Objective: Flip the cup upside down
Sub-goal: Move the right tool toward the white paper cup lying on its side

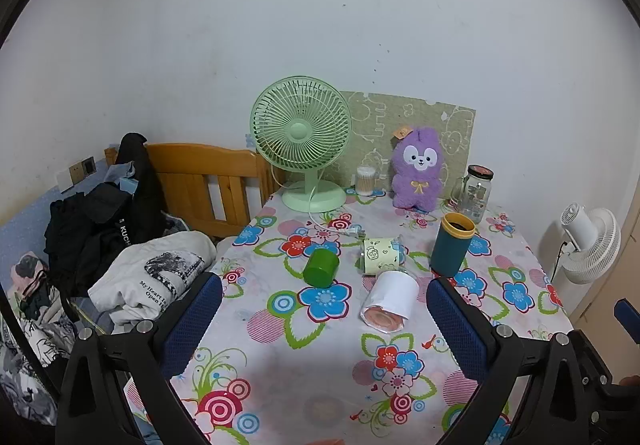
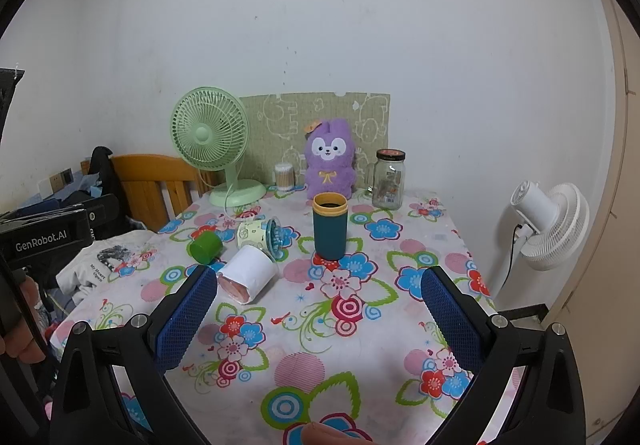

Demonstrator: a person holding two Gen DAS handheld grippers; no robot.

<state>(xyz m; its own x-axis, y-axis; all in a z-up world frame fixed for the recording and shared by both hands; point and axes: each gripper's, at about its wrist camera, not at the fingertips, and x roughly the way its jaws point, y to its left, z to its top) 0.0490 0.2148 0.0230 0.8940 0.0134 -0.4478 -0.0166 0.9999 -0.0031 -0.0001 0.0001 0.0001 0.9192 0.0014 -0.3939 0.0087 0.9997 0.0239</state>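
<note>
The teal cup (image 2: 330, 231) stands upright, mouth up — straight ahead of the right tool (image 2: 318, 319). Both tools gape apart, empty; the left tool (image 1: 324, 325) sits farther off.

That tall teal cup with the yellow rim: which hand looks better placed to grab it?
Probably right: the upright teal cup stands centred ahead of the open right gripper, but off toward the left gripper's right finger.

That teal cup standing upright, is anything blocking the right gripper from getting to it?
Nothing visible. Only bare tablecloth lies between the open right gripper and the teal cup; the white cup lies off to the left.
</note>
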